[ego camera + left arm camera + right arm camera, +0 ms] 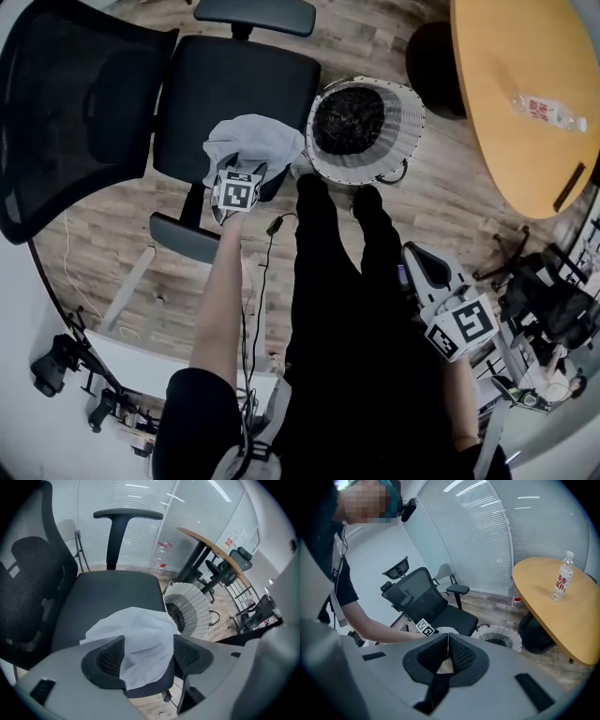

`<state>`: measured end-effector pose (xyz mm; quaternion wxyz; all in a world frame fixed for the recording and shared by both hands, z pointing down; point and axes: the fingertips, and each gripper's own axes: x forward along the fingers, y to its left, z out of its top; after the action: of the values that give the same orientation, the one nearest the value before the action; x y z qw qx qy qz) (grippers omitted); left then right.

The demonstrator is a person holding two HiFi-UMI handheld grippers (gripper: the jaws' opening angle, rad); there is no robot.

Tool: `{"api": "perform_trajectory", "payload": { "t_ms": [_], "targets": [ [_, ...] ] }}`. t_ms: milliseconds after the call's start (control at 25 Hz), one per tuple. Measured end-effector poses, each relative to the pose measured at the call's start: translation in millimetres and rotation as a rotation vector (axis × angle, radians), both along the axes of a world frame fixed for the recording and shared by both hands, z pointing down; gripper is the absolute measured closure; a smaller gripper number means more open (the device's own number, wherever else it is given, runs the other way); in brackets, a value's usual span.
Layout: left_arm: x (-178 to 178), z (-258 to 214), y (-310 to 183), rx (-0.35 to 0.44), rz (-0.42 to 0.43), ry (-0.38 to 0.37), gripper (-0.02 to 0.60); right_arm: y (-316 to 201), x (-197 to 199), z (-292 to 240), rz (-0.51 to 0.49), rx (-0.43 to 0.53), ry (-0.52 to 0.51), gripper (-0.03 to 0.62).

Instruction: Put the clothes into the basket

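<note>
Cloth point(140, 630) lies loose between the wide-open jaws of your left gripper point(149, 654), so bite shallow and it could slip short of the basket point(190, 611); your right gripper point(446, 649) is closed, empty.

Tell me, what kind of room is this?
Probably an office or meeting room. There is a black swivel chair, a round wooden table with a water bottle on it, and window blinds along the wall.

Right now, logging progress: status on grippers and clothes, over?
Left gripper open, straddling white cloth on chair seat. Right gripper shut, empty. Basket beside chair, nothing between.
</note>
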<state>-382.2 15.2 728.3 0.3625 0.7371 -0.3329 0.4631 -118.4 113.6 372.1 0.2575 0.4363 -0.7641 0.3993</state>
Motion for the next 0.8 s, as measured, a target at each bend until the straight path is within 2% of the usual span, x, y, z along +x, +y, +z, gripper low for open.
{"api": "perform_trajectory", "payload": {
  "t_ms": [120, 280, 480, 600, 800],
  "targets": [
    [-7, 23, 1, -0.027, 0.023, -0.045, 0.262, 0, -4, 5, -0.016, -0.022, 0.007, 0.577],
    [-11, 44, 1, -0.055, -0.006, -0.043, 0.262, -2, -7, 10, -0.009, -0.039, 0.012, 0.577],
    [-24, 74, 7, -0.080, -0.020, -0.078, 0.262, -3, -7, 16, 0.010, -0.063, 0.017, 0.577],
    [-24, 80, 13, -0.118, -0.029, -0.076, 0.262, -3, -8, 18, 0.017, -0.072, 0.023, 0.577],
    [-24, 93, 13, -0.134, -0.060, -0.072, 0.264, -1, -6, 23, 0.044, -0.090, 0.029, 0.577]
  ]
}}
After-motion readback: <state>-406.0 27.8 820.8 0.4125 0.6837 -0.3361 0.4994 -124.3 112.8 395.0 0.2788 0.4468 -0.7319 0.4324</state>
